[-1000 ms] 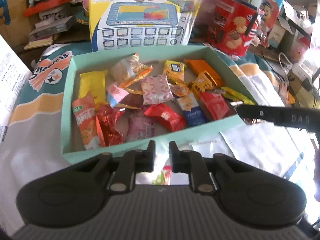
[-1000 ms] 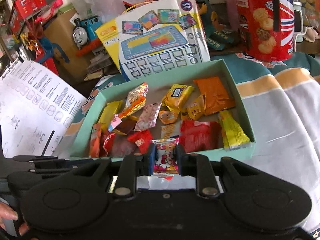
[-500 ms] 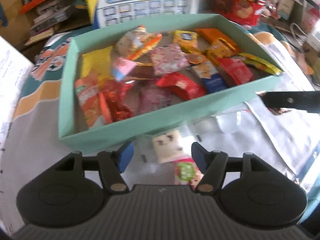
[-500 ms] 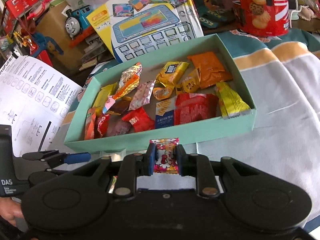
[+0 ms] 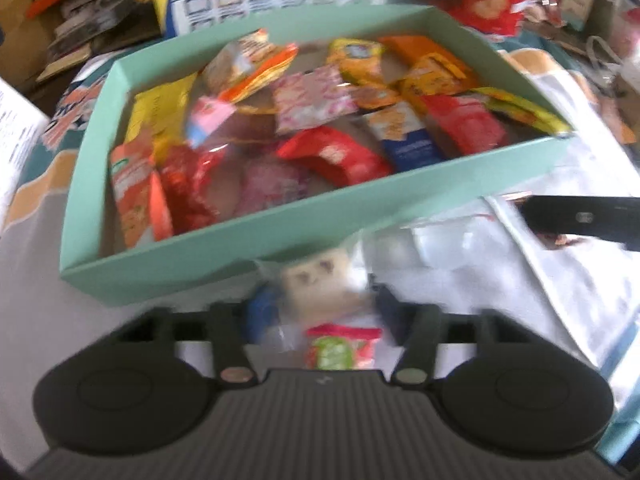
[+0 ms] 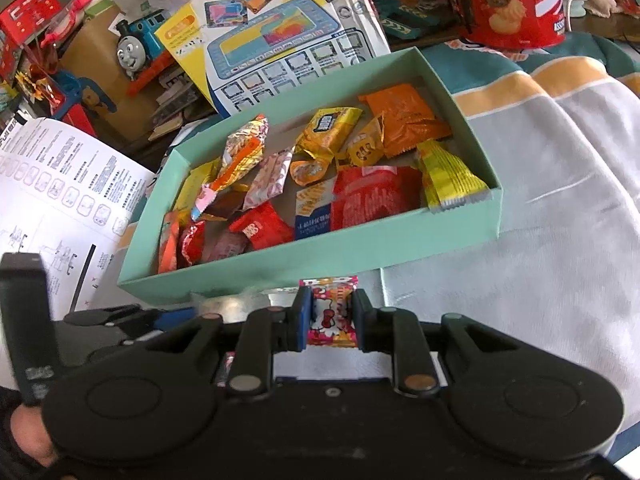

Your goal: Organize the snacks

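Our left gripper [image 5: 320, 312] has its jaws closing around a pale snack in a clear wrapper [image 5: 320, 286]. A second ago these jaws were shut with nothing in them, then they went wide, and now they come in again with the snack between them. The picture is blurry, so we cannot tell if the pads press on it yet. A small green and red packet [image 5: 340, 350] lies just under the jaws on the cloth [image 5: 560, 280].

Our right gripper [image 6: 330, 316] holds its jaws tight on a pink and white candy packet [image 6: 331, 308], the same as a second ago. Both hands have come lower, close to the near wall of the green box [image 6: 312, 256].

The box is already full of snacks: red, orange and yellow packets. So we think one snack is picked and ready to go in, and the other is just getting picked up. Behind the box stand a toy box [image 6: 280, 40] and a red cookie tin [image 6: 516, 0].
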